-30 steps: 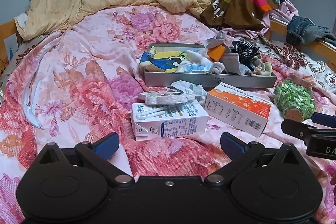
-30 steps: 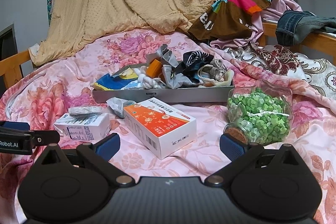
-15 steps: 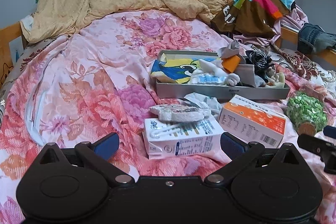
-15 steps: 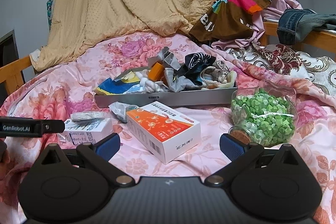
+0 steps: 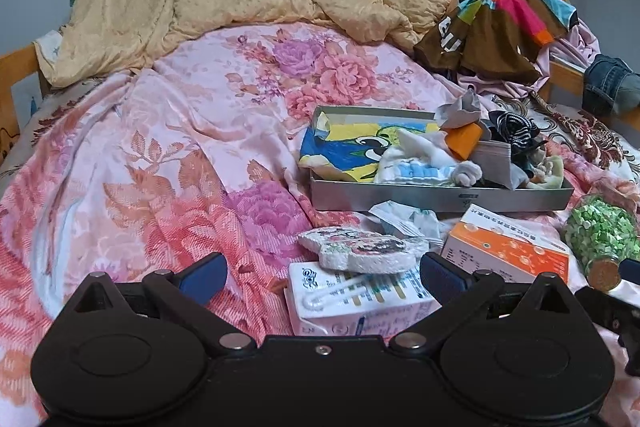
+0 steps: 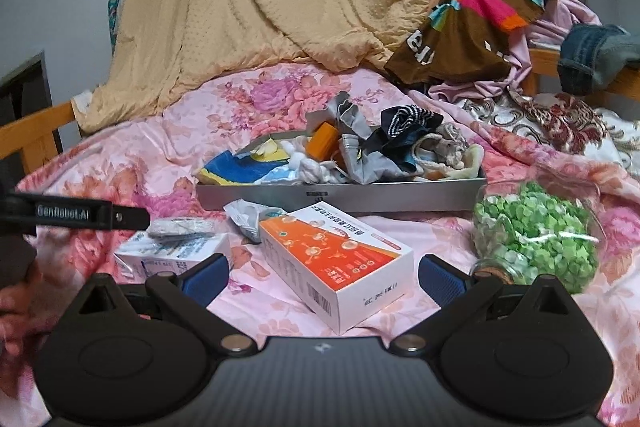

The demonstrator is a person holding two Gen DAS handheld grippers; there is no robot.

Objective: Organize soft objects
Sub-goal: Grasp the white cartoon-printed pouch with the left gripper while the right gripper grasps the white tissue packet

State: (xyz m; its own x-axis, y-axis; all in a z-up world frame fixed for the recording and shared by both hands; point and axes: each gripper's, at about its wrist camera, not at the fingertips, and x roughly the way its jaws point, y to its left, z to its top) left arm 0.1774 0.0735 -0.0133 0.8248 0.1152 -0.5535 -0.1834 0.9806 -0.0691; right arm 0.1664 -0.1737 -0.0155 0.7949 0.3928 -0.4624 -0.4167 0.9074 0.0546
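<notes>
Both tongs hang released over the bed with the pink floral quilt (image 5: 168, 155), gripping nothing. The left tongs (image 5: 322, 273), blue pads spread wide, hover just above a flat white printed sponge pad (image 5: 362, 247) that lies on top of a white milk carton (image 5: 360, 303). The right tongs (image 6: 323, 274), equally wide apart, frame a white-and-orange cardboard box (image 6: 340, 263) lying on the quilt. Behind these sits a shallow grey metal tray (image 6: 340, 197) piled with soft things: a blue-and-yellow printed cloth (image 5: 352, 147), a white plush toy (image 5: 436, 163), a striped dark sock (image 6: 404, 121) and grey fabric. A crumpled plastic wrapper (image 5: 404, 219) lies just in front of the tray. A glass jar of green paper stars (image 6: 536, 235) lies on its side to the right of the box.
</notes>
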